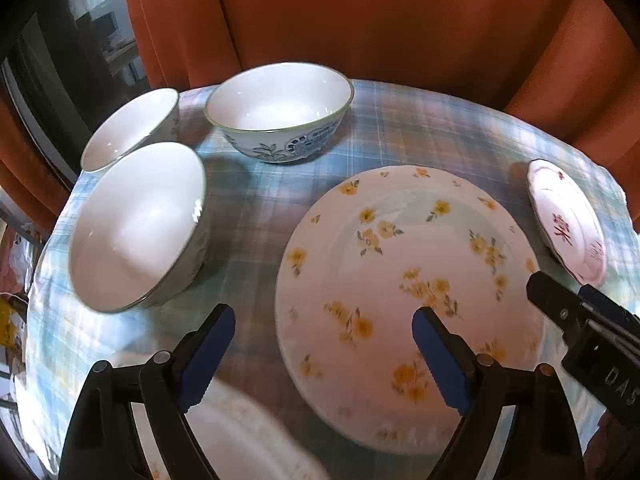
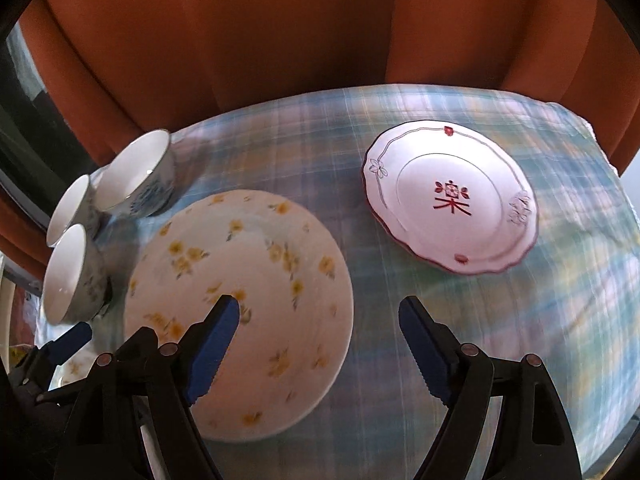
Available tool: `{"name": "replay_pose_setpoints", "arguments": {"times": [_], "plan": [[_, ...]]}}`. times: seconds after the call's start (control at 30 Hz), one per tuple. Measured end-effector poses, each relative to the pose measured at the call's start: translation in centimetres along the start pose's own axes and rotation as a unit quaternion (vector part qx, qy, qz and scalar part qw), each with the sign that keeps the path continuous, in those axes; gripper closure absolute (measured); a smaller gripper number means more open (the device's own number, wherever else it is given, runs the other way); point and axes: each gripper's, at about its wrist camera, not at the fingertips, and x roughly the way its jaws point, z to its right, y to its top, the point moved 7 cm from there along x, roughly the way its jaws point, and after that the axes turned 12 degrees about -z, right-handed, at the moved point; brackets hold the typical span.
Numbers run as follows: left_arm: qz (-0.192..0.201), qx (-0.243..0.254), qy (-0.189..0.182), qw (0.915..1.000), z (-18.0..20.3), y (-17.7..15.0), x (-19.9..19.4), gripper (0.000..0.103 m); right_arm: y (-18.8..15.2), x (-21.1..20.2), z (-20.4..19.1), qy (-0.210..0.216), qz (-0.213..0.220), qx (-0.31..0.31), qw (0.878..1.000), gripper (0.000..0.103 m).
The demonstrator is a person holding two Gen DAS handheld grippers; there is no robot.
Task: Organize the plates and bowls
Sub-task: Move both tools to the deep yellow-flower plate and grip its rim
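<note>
A large plate with yellow flowers (image 1: 408,300) lies on the plaid tablecloth (image 1: 420,132); it also shows in the right wrist view (image 2: 240,304). My left gripper (image 1: 324,320) is open and empty, hovering over the plate's left edge. My right gripper (image 2: 320,312) is open and empty above the plate's right edge; its body shows at the right of the left wrist view (image 1: 580,320). A smaller plate with a red character (image 2: 452,204) lies to the right. Three white bowls with blue patterns stand at the left: near (image 1: 140,228), far left (image 1: 128,132), back (image 1: 280,108).
Orange curtains (image 2: 280,40) hang close behind the round table. Part of another pale plate (image 1: 248,440) lies under my left gripper at the near edge. A dark window frame (image 1: 48,80) is at the left. Cloth shows between the two plates (image 2: 360,260).
</note>
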Motion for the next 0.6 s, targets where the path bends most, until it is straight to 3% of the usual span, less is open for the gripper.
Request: {"name": "replay_pose_setpoints", "arguments": {"times": [0.17,0.3,0.43,0.6], "plan": [[-0.025,-0.013,0.008,0.9996,0.3,0.8,2.9,0.02,1.2,2.9,-0.4,0.012,-0.016,-0.019,1.0,0.019],[-0.036,-0.017,0.007,0.9992,0.5,1.1,4.1,0.027,1.8,4.9,-0.7,0.012,-0.031,-0.026,0.999,0.028],[-0.035,-0.017,0.013,0.9992,0.7,1.3,4.2,0.027,2.1,6.1,-0.8,0.029,-0.05,-0.02,0.998,0.035],[-0.04,-0.007,0.015,0.9991,0.8,1.2,4.2,0.027,2.1,6.2,-1.0,0.014,-0.05,-0.02,0.998,0.036]]}}
